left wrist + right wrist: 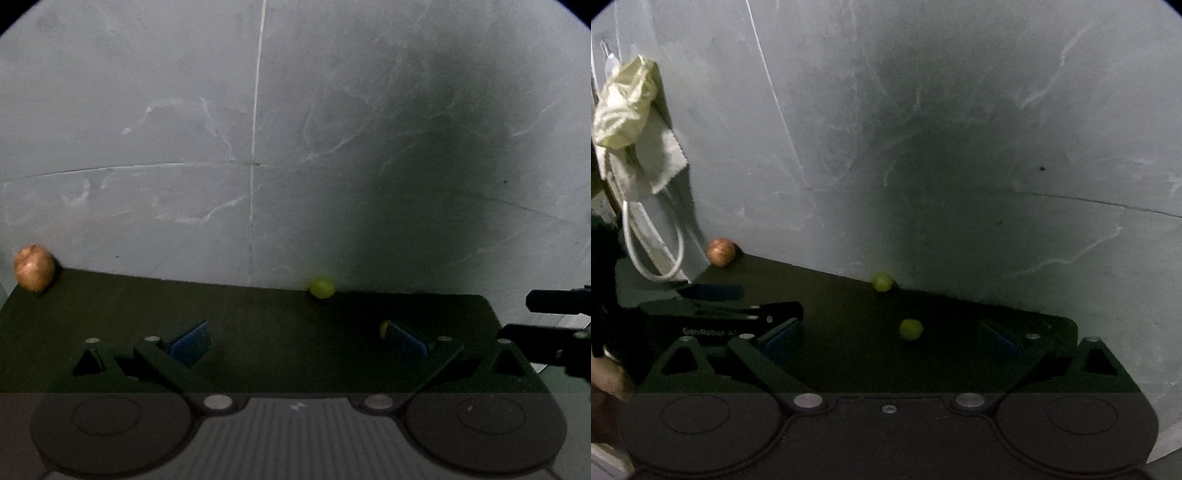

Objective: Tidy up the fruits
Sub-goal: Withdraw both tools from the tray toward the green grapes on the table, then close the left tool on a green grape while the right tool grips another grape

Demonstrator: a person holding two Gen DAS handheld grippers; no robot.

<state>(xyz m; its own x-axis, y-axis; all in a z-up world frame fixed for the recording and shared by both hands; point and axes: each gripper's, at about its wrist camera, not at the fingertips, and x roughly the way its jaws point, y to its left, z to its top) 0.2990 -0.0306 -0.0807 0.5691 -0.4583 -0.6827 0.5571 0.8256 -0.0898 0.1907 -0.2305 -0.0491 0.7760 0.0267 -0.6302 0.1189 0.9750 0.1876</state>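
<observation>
A dark mat (258, 314) lies against a grey wall. A reddish-brown round fruit (34, 267) (721, 252) sits at its far left corner. One yellow-green round fruit (322, 287) (882, 281) rests at the mat's far edge by the wall. A second one (911, 329) lies nearer, between my right gripper's (890, 339) fingers with gaps on both sides; that gripper is open. In the left wrist view this fruit (385, 328) peeks from behind the right blue pad. My left gripper (299, 341) is open with nothing between its pads.
A white paper bag (646, 147) with cord handles and crumpled paper stands at the left beside the wall. My left gripper (772, 300) shows at the left of the right wrist view, and my right gripper (517, 315) at the right edge of the left wrist view. A hand (605, 373) shows low left.
</observation>
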